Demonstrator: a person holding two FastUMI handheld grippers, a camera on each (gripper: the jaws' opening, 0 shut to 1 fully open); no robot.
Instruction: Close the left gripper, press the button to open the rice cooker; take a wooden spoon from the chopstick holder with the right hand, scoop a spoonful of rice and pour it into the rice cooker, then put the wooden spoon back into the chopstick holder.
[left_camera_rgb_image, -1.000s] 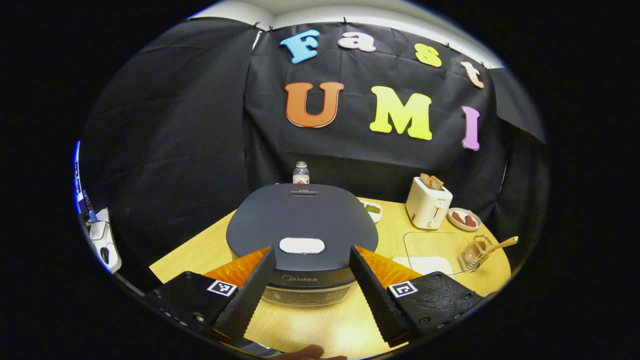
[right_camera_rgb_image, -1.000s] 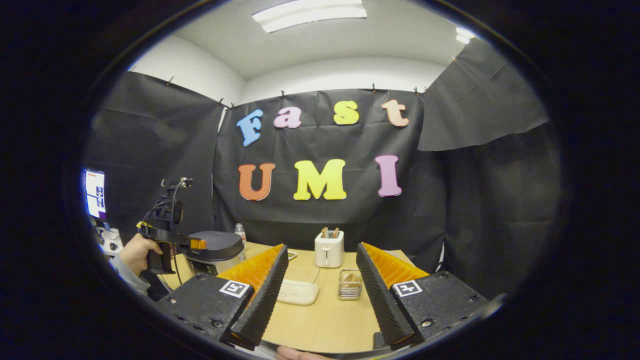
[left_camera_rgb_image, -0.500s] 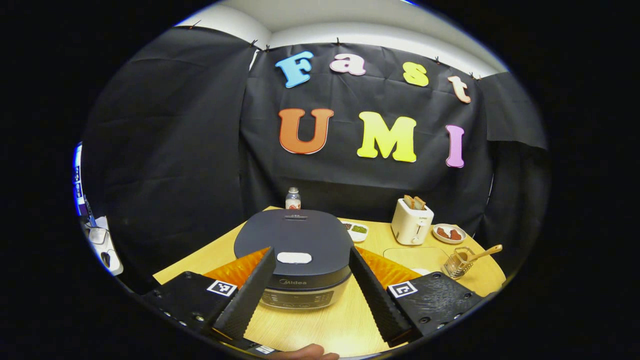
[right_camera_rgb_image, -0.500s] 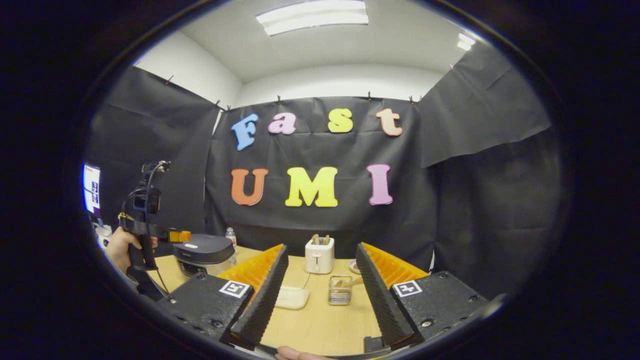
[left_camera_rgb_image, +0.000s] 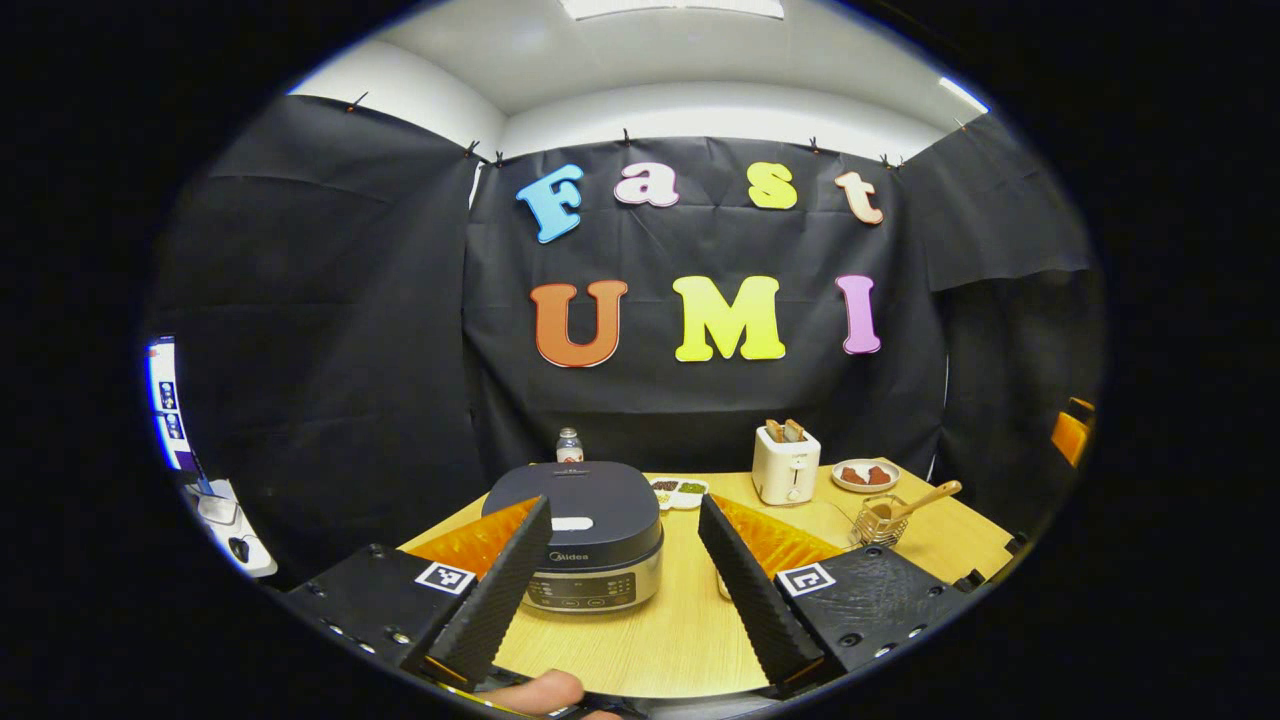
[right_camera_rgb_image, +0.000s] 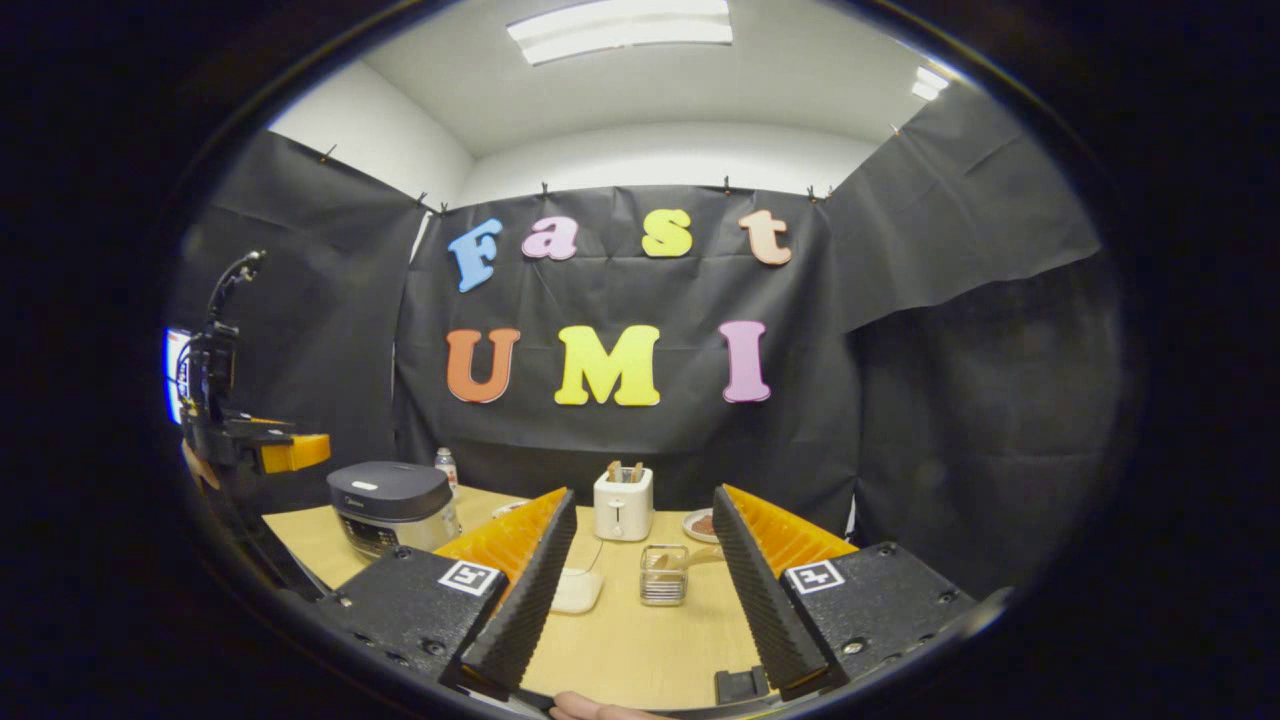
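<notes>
Well, the rice cooker sits shut near the left front corner of the wooden table, its lid down and the pale button on top with nothing touching it. A bare strip of tabletop runs in front of it toward the near edge. The left gripper hangs above that strip, its jaws wide apart, the cooker showing between them but well clear of either finger. From the right gripper view the cooker stands off to the left, close to the table's left edge, with a small bottle just behind it. The chopstick holder, a wire basket, stands toward the middle of the table with the wooden spoon leaning out of it to the right. A shallow tray of rice lies just left of the basket. The right gripper hovers back from both with its jaws spread, and open table lies between it and the basket. A toaster and a small plate stand along the far edge by the black cloth.
</notes>
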